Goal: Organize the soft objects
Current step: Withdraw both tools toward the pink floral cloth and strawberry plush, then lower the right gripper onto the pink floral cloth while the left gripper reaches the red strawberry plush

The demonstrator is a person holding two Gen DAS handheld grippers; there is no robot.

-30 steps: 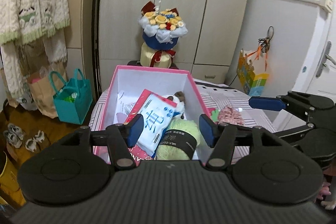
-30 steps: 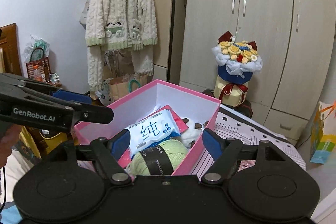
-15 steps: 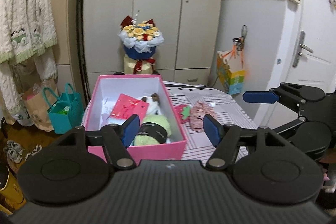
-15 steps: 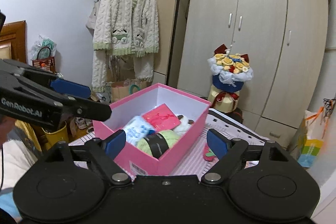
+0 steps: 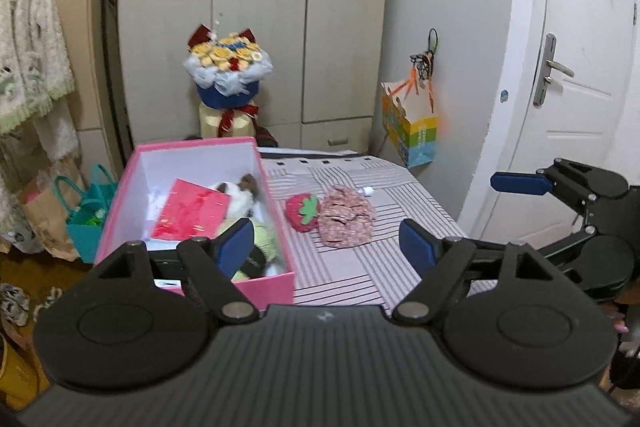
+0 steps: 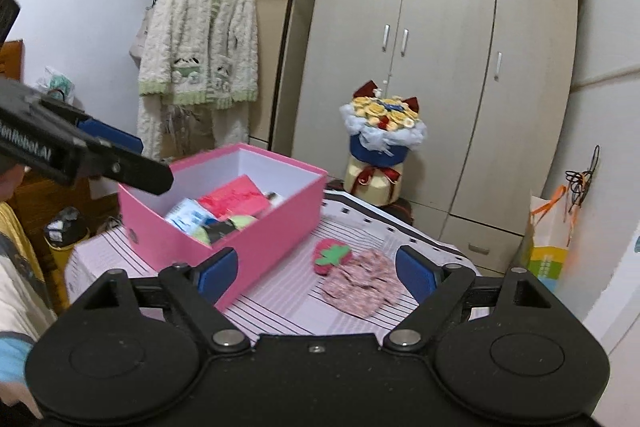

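Lying on the striped worktop [image 6: 280, 307], just right of the pink box [image 6: 256, 251]: a strawberry plush [image 6: 332, 257] and a pink floral cloth [image 6: 362, 287], touching each other, both not yet put away. Already resting inside the box: a red packet [image 5: 192, 209], a green yarn ball [image 5: 260, 239], a white plush [image 5: 236, 195] and a blue-white pack [image 6: 188, 213].

Hovering on the near side of the worktop, both grippers, each holding nothing. Left gripper [image 5: 326, 247]: jaws opening, already wide, nothing between the pads. Right gripper [image 6: 318, 275]: jaws standing wide apart, also empty, and framing the plush and the cloth in its own view.

Judging the step in hand: reaching for one of the two loose items. Doing it well probably meaning: taking the strawberry first with the right gripper, coming down from above so the pads are closing on its round sides and not catching the cloth edge. For the cloth, pinching a raised fold near its middle, not a flat border, then lifting high enough for clearing the box wall. Keeping the left gripper away from the box rim while waiting.
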